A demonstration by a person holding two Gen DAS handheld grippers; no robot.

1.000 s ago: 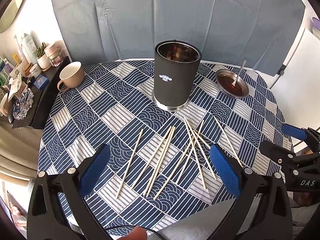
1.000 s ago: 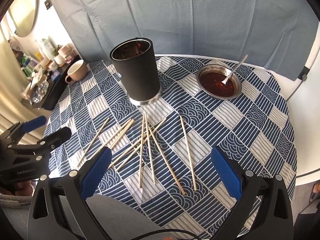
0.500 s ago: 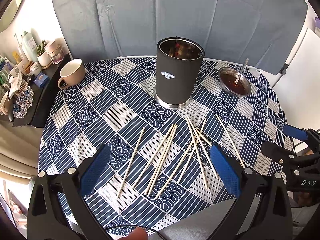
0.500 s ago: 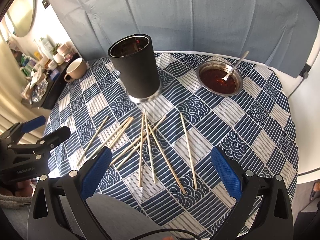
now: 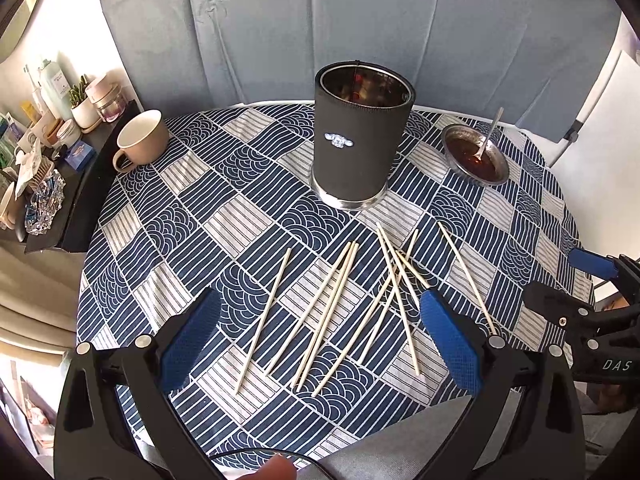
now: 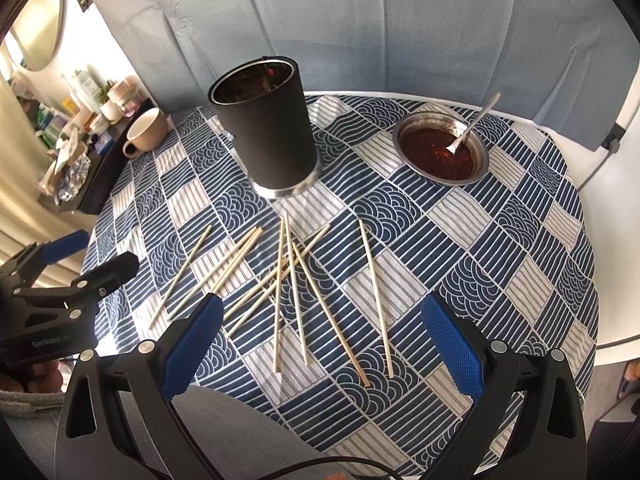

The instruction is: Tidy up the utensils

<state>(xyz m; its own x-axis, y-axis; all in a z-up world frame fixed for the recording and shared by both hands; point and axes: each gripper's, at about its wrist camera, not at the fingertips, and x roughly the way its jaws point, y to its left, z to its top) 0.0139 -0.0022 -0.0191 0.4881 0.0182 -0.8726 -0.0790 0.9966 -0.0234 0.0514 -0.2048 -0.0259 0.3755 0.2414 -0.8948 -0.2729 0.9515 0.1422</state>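
In the left wrist view, my left hand-held gripper point(image 5: 320, 344) is wide apart and holds nothing; its blue pads point(image 5: 190, 342) hang above the near part of the surface point(image 5: 248, 216), which has a blue and white patterned cloth. The chopsticks point(image 5: 332, 312) lie scattered on the cloth between and just beyond the two pads, some crossing each other, one point(image 5: 466, 276) apart on the right side. The black holder point(image 5: 360, 140) stands upright further away, behind the chopsticks. My right hand-held gripper point(image 5: 580, 288) shows at the right edge, also spread. In the right wrist view, my right hand-held gripper point(image 6: 320, 344) is wide and empty above the near edge. The chopsticks point(image 6: 292, 280) lie ahead between its pads, and the black holder point(image 6: 268, 132) stands beyond them to the left. A bowl of red sauce point(image 6: 440, 152) with a spoon point(image 6: 472, 124) is far right, and a beige cup point(image 6: 146, 132) far left.
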